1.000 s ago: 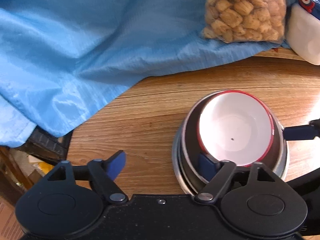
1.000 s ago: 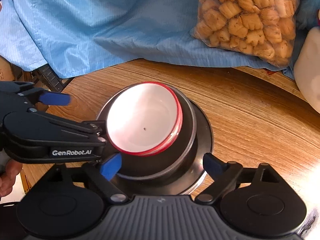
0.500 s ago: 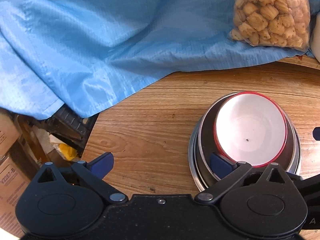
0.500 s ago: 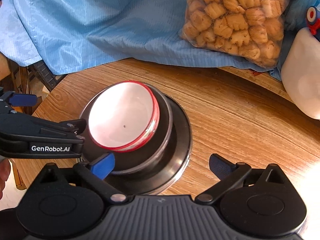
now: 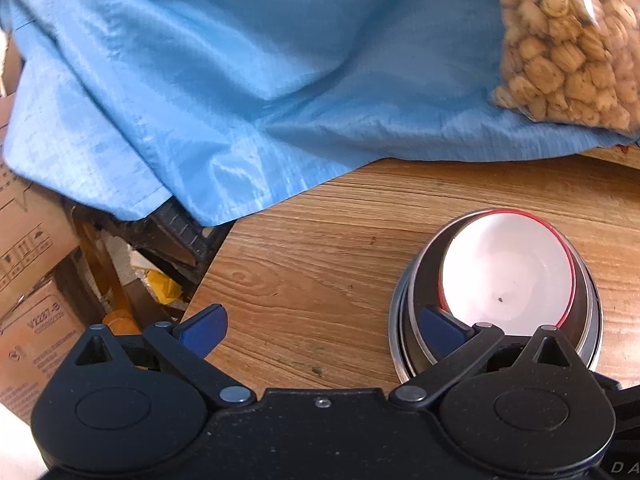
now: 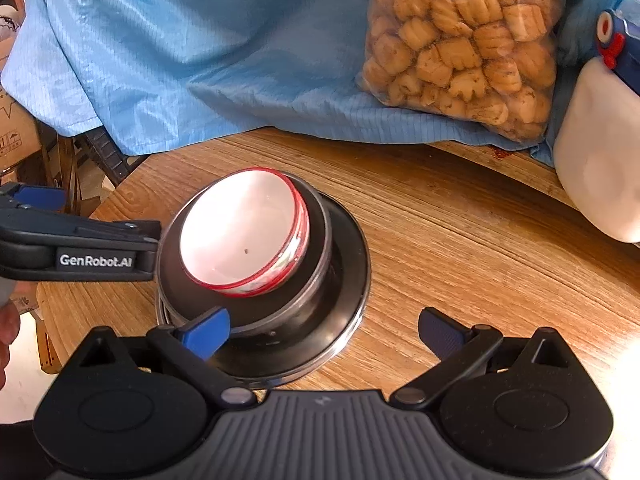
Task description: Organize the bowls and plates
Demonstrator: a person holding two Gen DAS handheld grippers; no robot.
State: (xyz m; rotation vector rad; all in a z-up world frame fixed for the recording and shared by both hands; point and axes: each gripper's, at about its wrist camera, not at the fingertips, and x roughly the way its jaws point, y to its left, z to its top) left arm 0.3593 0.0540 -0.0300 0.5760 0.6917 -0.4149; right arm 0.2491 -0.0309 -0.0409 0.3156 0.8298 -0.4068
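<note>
A white bowl with a red rim [image 6: 244, 232] sits nested in a dark metal bowl [image 6: 312, 240], which stands on a steel plate [image 6: 348, 292] on the round wooden table. The same white bowl [image 5: 508, 272] shows in the left wrist view inside the metal bowl [image 5: 416, 312]. My left gripper [image 5: 322, 328] is open and empty, to the left of the stack, its right finger over the stack's near rim. My right gripper [image 6: 322, 332] is open and empty, in front of the stack and slightly to its right.
A blue cloth [image 6: 180, 60] covers the back of the table. A clear bag of biscuits [image 6: 460, 44] lies on it at the back right, beside a white jug [image 6: 596, 152]. Cardboard boxes [image 5: 32, 272] stand off the table's left edge [image 5: 208, 276].
Both grippers have drawn back from the stack, which now looks smaller and farther. The left gripper has shifted left, showing more of the table edge and boxes. The bowls have not moved.
</note>
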